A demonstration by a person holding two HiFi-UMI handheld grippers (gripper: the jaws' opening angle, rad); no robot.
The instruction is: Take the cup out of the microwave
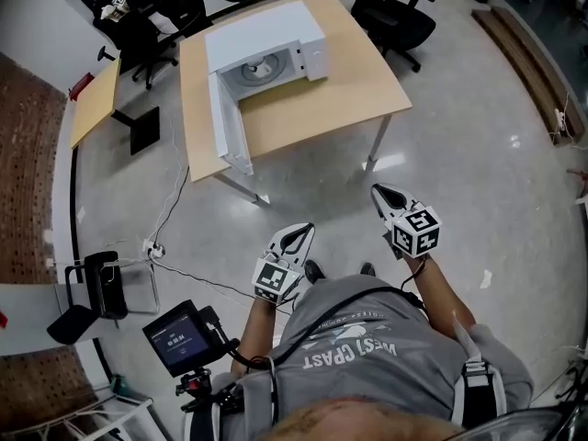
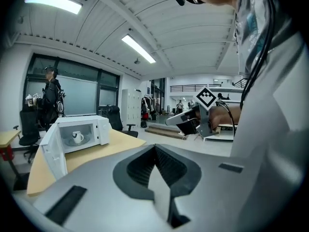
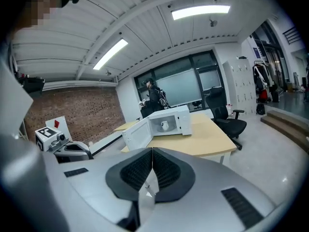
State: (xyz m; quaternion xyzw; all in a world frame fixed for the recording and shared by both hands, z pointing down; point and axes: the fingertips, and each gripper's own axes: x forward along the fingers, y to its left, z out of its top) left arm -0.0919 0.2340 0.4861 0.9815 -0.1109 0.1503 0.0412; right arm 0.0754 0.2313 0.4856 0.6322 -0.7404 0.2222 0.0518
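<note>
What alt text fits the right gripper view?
A white microwave stands on a wooden table with its door open and a white cup inside. The right claw, shut and empty, fills the foreground.

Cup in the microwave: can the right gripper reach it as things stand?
Probably not yet: the right gripper, shut, is far short of the table. The microwave door is open and nothing blocks the cup, so stepping closer should do.
</note>
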